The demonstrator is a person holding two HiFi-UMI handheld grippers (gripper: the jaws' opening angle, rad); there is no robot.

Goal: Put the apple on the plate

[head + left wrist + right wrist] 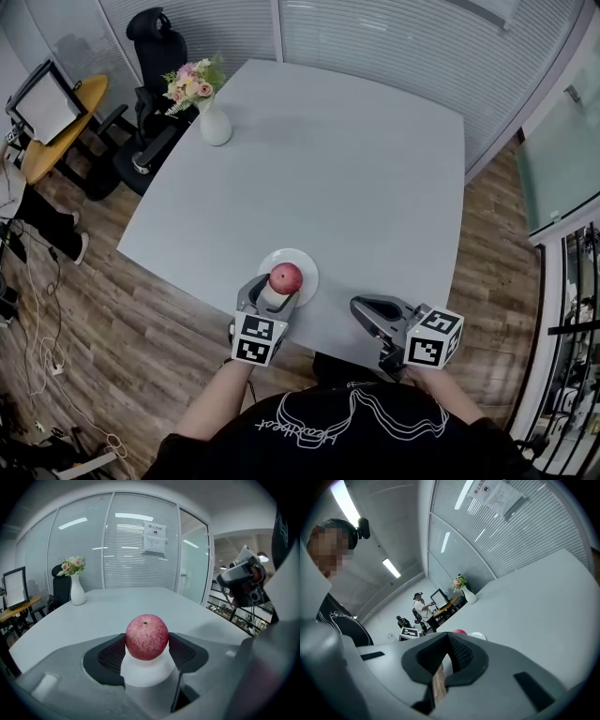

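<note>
A red apple (286, 277) rests on or just above the small white plate (307, 266) near the table's front edge. My left gripper (280, 289) is shut on it, one jaw at each side. In the left gripper view the apple (146, 637) fills the gap between the dark pads (112, 656), with the plate (145, 673) right under it. My right gripper (362, 308) hovers to the right of the plate, shut and holding nothing. In the right gripper view its jaws (449, 654) meet, and the apple (460, 632) and plate (478, 635) show beyond them.
The grey table (356, 169) stretches away from me. A white vase with flowers (213, 117) stands at its far left corner. A black office chair (155, 56) and a yellow desk with a monitor (47, 103) stand left of the table on the wooden floor.
</note>
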